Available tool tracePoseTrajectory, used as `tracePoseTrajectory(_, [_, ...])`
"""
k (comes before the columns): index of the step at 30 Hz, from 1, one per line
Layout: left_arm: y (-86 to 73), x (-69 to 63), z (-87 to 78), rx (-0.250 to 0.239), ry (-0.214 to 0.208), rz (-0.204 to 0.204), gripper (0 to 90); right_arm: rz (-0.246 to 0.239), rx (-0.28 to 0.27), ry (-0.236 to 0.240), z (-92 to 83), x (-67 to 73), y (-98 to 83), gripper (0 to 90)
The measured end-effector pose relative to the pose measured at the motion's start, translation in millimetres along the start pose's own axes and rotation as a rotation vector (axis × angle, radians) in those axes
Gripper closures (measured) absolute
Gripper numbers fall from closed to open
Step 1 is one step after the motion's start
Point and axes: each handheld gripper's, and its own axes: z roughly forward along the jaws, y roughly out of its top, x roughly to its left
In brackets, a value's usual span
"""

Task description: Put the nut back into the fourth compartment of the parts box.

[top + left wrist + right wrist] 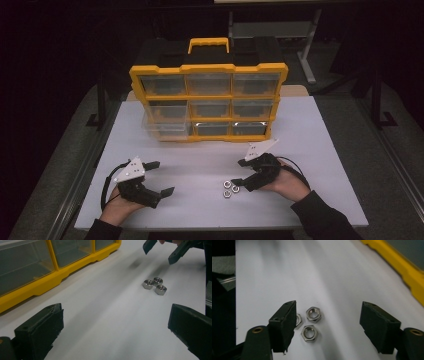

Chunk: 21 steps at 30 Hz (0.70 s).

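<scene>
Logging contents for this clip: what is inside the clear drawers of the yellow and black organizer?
The yellow and black organizer has nine clear drawers; nothing recognizable shows through their fronts, whose glare and dimness hide any contents.

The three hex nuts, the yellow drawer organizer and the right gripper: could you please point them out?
hex nuts (154, 286), left gripper view, middle of the cluster.
yellow drawer organizer (208, 67), high view, top frame bar.
right gripper (327, 325), right gripper view, midway between its fingertips.
</scene>
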Motion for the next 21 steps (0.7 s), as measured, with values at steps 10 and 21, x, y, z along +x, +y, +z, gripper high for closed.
tracePoseTrajectory(10, [0.2, -0.5, 0.4, -0.001, -0.003, 0.001, 0.0, -0.010, 0.046, 0.043, 7.2, 3.2, -2.2, 43.2])
tracePoseTrajectory(21, [-0.4, -1.1, 0.6, 0.004, -0.009, 0.001, 0.0, -0.106, 0.115, 0.058, 20.3, 5.0, -9.2, 55.9])
